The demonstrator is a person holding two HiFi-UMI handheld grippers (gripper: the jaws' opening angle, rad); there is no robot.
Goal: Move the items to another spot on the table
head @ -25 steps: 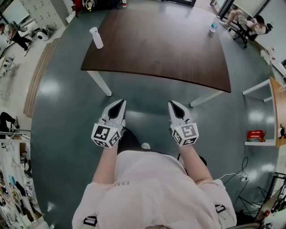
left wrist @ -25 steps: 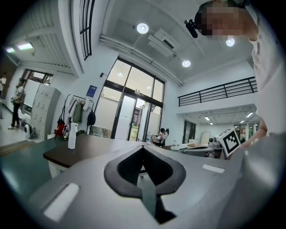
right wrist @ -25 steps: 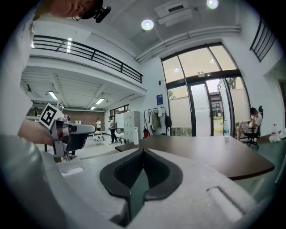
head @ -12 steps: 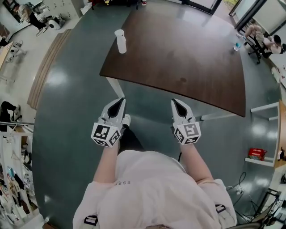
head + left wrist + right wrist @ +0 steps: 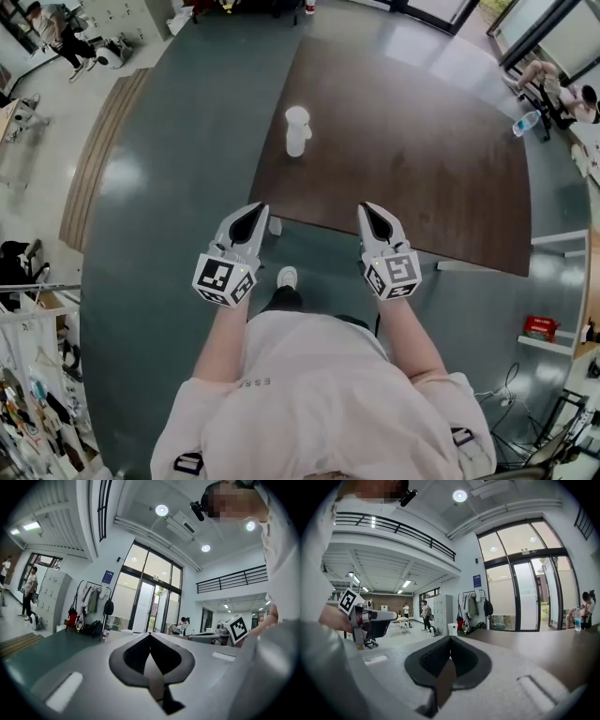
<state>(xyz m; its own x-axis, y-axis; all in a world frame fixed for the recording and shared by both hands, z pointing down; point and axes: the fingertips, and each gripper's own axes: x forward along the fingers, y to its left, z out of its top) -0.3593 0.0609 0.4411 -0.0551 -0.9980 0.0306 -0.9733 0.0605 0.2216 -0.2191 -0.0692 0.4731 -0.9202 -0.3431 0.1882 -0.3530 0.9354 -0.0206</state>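
Note:
A white cylindrical container [image 5: 297, 130] stands upright near the left edge of the dark brown table [image 5: 422, 159]. A clear water bottle [image 5: 526, 122] sits at the table's far right corner. In the head view my left gripper [image 5: 254, 212] and right gripper [image 5: 367, 210] are held side by side at the table's near edge, short of both items. Each has its jaws shut with nothing between them. The right gripper view looks across the tabletop [image 5: 534, 641] to the white container [image 5: 453, 629] and the bottle [image 5: 578, 618]. In the left gripper view the jaws meet at the left gripper [image 5: 150, 635].
A white side table [image 5: 581, 272] with a red box [image 5: 539, 327] under it stands at the right. A person sits on a chair [image 5: 555, 89] beyond the table's far right. A coat rack [image 5: 476, 609] stands by the glass doors. Grey-green floor surrounds the table.
The table has come closer and shifted right in the head view; the white container now lies just ahead of the left gripper. Both grippers keep their pose and stay shut.

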